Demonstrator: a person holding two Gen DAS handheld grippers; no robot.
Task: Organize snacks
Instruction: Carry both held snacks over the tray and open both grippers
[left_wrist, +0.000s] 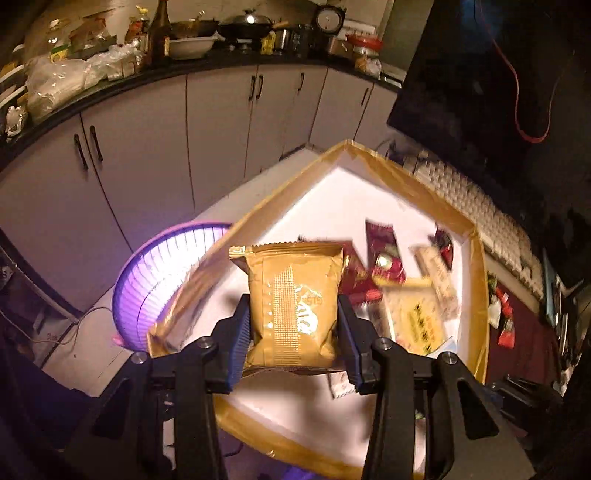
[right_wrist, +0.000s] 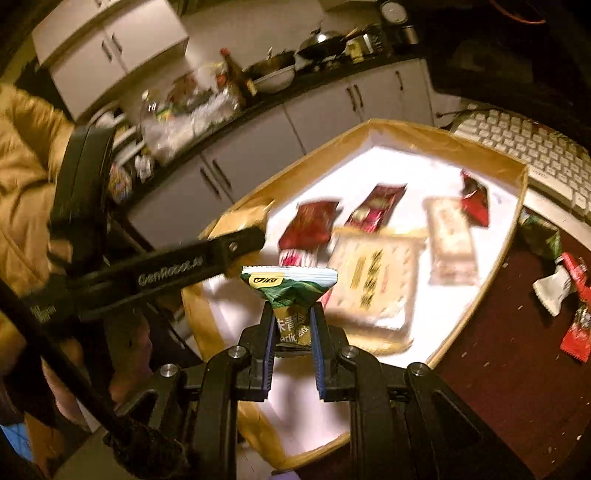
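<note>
Gold snack packet (left_wrist: 293, 310) sits pinched in the left hand-held gripper (left_wrist: 293, 325) while the right hand-held gripper (right_wrist: 293, 325) squeezes a green packet (right_wrist: 290, 288) over the seemingly white-floored box (right_wrist: 517, 192).

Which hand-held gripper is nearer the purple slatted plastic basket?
Left. The left hand-held gripper, clamped on a gold foil snack packet, hangs just beside the purple slatted plastic basket. The right hand-held gripper's view shows no basket.
</note>
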